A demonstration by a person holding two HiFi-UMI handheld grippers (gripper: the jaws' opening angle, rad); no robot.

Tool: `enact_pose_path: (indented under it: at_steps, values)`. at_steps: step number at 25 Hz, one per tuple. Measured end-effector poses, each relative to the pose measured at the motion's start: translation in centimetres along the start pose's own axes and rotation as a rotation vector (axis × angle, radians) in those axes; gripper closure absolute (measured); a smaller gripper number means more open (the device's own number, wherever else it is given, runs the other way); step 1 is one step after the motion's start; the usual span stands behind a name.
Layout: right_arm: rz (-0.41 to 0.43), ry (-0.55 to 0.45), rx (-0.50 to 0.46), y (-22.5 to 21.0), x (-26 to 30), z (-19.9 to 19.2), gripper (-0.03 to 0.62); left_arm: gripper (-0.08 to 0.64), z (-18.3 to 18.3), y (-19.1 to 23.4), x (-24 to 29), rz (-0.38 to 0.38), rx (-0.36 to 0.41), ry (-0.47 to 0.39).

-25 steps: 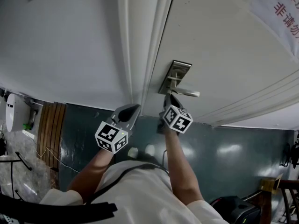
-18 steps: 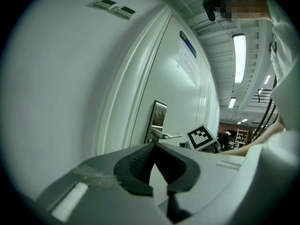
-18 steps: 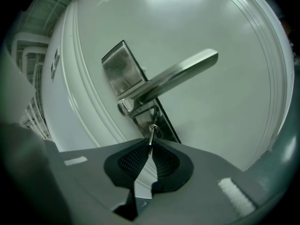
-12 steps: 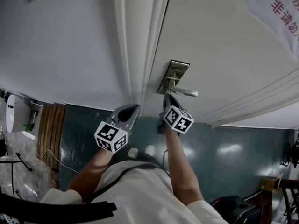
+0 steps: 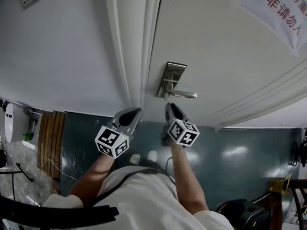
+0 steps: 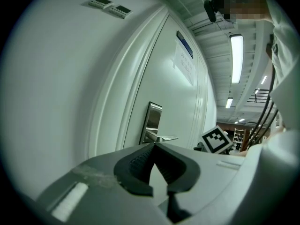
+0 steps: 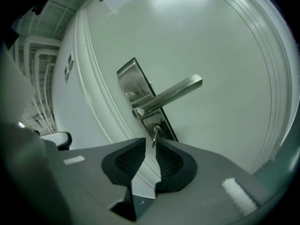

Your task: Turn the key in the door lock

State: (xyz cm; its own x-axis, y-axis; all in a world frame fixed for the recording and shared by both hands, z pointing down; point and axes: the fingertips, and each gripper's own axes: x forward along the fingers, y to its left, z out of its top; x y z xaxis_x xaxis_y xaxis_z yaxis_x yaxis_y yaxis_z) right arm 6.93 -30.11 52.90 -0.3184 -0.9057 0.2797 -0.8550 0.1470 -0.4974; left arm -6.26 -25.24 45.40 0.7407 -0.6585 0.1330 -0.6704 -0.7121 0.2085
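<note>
Jaws of the right claw [image 7: 151,144] stand partly apart. They have just been opening, and the key [image 7: 154,134] sits right at their mouth, its small bow hanging between the two tips with neither pad pressing on it. So this claw has hold of nothing at present. The key itself is seated in the keyhole at the lower end of the lock plate [image 7: 127,81], just beneath the lever handle [image 7: 174,93], which juts out from the door [image 7: 220,41].

To my eye the step in hand is either a regrip part-way through the turn or a letting-go after it; I can't tell which. If another turn is wanted, the claw should ease forward until the bow lies well inside the ribbed pads, not merely at the tips. It should close squarely on the bow's flat faces, then roll about the key's own line without pulling or leaning — a sideways load could bend so thin a key or drag it out. Keeping below the handle matters too.

The left claw [image 6: 153,146] hangs off to the side by the door frame [image 5: 129,56], tips together and empty — well out of the way of the lock.
</note>
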Motion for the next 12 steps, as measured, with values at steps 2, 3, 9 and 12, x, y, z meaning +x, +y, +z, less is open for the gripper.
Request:
enact_pose_path:
  at_steps: [2, 3, 9, 12]
  values:
    - [0.013, -0.014, -0.045, 0.7, -1.1, 0.6, 0.517, 0.555, 0.3, -0.2, 0.0, -0.001, -0.001, -0.008]
    - [0.018, -0.020, -0.072, 1.1, -1.6, 0.8, 0.517, 0.555, 0.5, -0.4, 0.0, -0.003, 0.000, -0.011]
    - [0.036, -0.044, -0.235, 2.8, -4.4, 2.3, 0.518, 0.555, 1.7, -1.2, -0.2, -0.015, 0.012, -0.036]
    - [0.049, -0.073, -0.286, 3.7, -6.1, 3.6, 0.517, 0.555, 2.5, -1.0, -0.6, -0.005, 0.014, -0.053]
